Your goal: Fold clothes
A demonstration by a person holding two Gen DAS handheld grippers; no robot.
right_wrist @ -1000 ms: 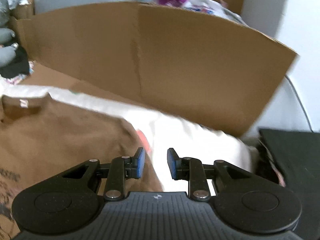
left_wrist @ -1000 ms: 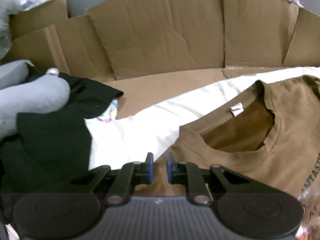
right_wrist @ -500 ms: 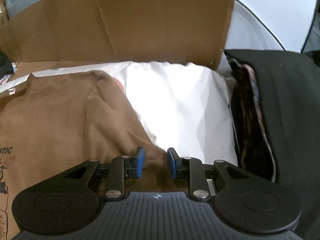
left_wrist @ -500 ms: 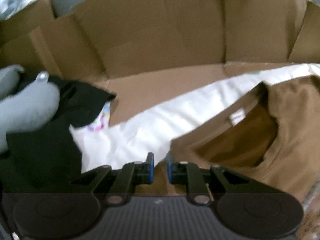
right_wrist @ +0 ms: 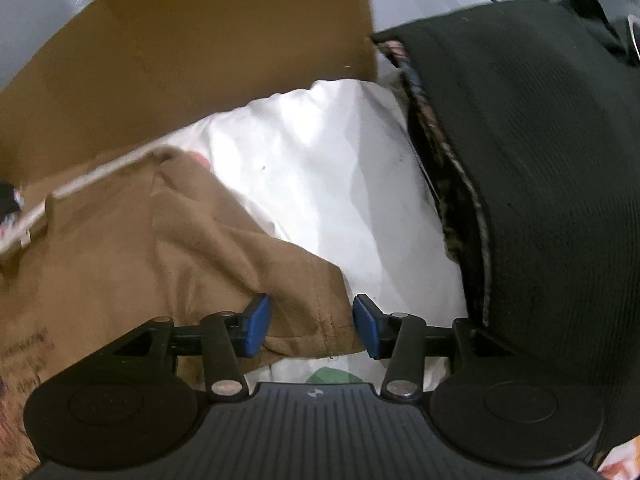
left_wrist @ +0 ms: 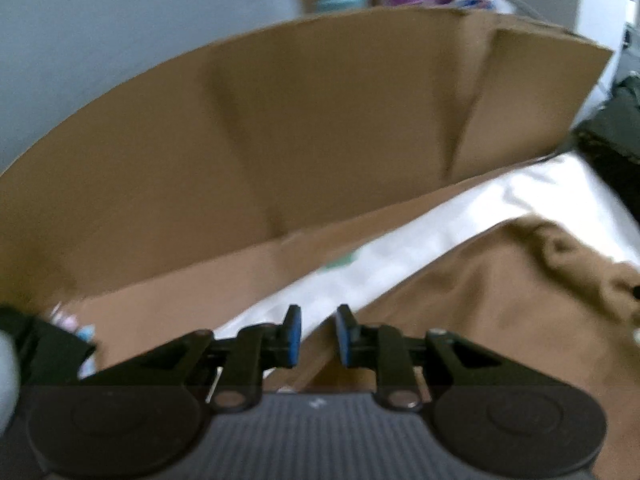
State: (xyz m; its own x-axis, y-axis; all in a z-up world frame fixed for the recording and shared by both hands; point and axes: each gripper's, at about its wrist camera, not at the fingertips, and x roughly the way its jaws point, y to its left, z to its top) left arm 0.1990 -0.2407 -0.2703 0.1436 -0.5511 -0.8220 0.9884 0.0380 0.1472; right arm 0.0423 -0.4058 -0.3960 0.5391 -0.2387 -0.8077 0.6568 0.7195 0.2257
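Between open right hand-held gripper (right_wrist: 312, 328) pads, brown shirt's (right_wrist: 120, 264) sleeve edge.

Probably a home: clothes (right_wrist: 120, 248), cardboard (left_wrist: 320, 128), bedding (right_wrist: 320, 168).

Dim, soft light; left view motion-blurred (perhaps unfocused); fisheye bends edges.

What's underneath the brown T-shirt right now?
The brown cotton T-shirt lies on a white cloth, which shows past its sleeve and upper edge. A green patch peeks out below the sleeve hem. Whatever sits under the shirt's middle is covered.
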